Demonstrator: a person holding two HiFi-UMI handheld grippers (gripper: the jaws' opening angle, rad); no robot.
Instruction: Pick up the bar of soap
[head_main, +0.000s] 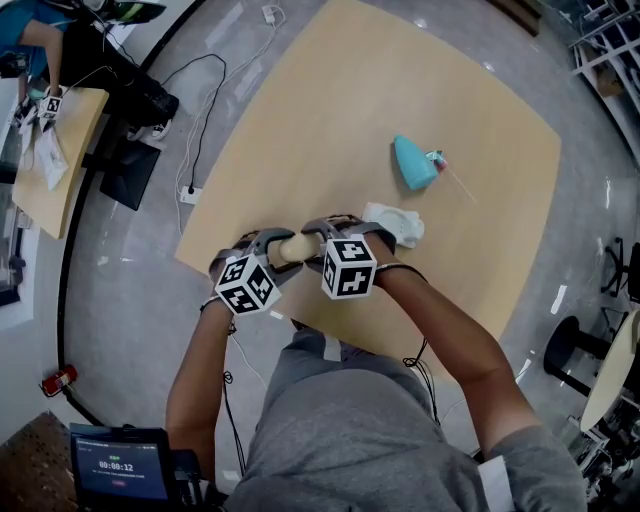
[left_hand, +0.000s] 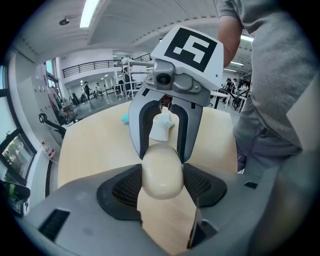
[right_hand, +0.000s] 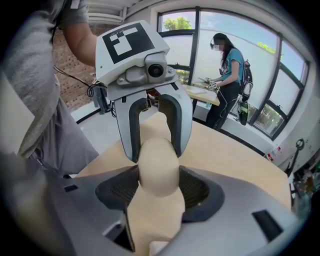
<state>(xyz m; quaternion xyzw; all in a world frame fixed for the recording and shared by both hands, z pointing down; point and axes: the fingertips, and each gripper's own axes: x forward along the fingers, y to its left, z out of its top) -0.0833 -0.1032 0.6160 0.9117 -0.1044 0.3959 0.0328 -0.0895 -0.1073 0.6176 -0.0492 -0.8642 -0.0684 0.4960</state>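
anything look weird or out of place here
One oddity: the bar of soap is clamped by both the left gripper and the right gripper at once, one on each end, facing each other over the table. Nothing looks spilled or damaged.

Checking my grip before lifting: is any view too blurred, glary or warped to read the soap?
Head view: fisheye bows the table, and the soap is mostly covered. Left gripper view: soap sharp, evenly lit, between the left gripper's jaws. Right gripper view: bright windows behind, soap close in tone to the table, outline clear in the right gripper.
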